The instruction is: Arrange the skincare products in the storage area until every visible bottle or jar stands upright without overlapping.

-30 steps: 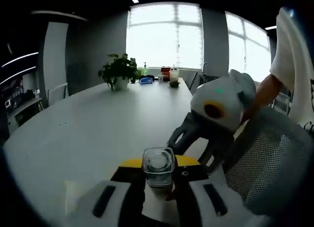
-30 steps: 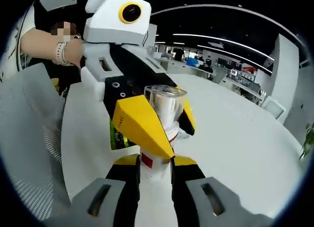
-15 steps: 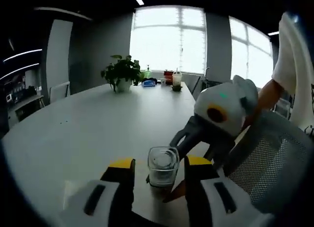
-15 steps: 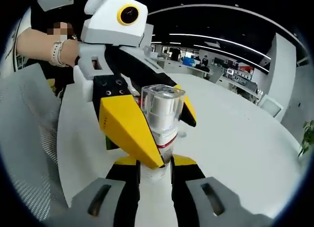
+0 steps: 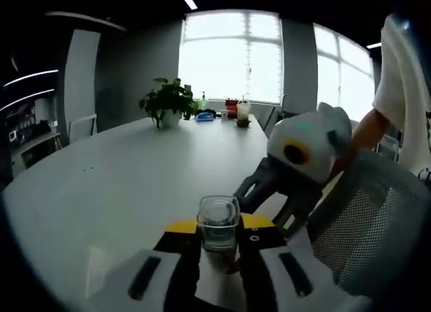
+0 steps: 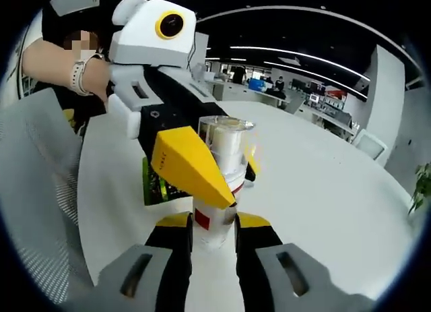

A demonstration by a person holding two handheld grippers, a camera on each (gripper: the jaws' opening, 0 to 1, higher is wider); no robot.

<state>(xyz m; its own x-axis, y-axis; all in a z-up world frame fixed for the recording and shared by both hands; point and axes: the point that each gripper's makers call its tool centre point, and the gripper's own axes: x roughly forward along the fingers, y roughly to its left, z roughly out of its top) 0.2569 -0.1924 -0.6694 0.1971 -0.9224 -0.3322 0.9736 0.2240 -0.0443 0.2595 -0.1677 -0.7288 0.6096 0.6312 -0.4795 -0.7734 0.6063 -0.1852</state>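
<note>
Bottle (image 6: 217, 211), one, upright, gripped by two claws, left (image 5: 219, 236), right (image 6: 213, 231)

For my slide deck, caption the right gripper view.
Both tongs, left and right, clamp one upright white bottle with clear cap over a white table.

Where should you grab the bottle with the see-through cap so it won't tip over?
Probably the white body of the bottle, low down, from its two sides. It stands upright on the table, and the right gripper clamps it there already. The left gripper pinches the clear cap, which looks likelier to slip off.
</note>
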